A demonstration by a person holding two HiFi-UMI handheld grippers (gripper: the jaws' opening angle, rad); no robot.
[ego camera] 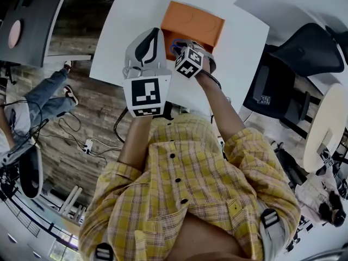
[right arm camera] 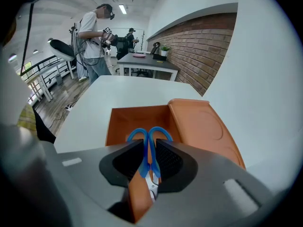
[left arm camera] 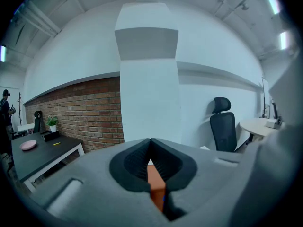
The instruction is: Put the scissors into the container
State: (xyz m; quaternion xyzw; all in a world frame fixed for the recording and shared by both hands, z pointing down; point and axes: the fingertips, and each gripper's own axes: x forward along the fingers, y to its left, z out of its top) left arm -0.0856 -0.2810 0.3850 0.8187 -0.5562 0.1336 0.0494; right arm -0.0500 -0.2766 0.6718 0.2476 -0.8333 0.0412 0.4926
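I am carrying the scissors (right arm camera: 145, 160) over the container (right arm camera: 137, 119), so the step in hand is the delivery itself. My right gripper (right arm camera: 149, 148) is pinching them by the blue shanks just below the finger loops. The pads are pressing in from both sides, the loops are sticking out past the jaw tips, and the metal blades are pointing back toward me between the jaws. The orange box is sitting on the white table (right arm camera: 118, 91) with its lid (right arm camera: 203, 126) flipped open and leaning away to the right, so nothing is blocking the opening. In the right gripper view the loops are hanging over the container's inside, apart from its floor as far as I can judge, and I am not yet letting go. My left gripper (left arm camera: 150, 142) is doing no work: its jaws are pressed together at the tips with nothing between them, and it is pointing out across the room beside the box. Next, I am judging, I should be lowering the scissors until the loops are well inside the walls, tilting them so their whole length clears the near rim, and only then spreading the jaws. Releasing from too high could be risking a bounce or the blades catching on the edge.
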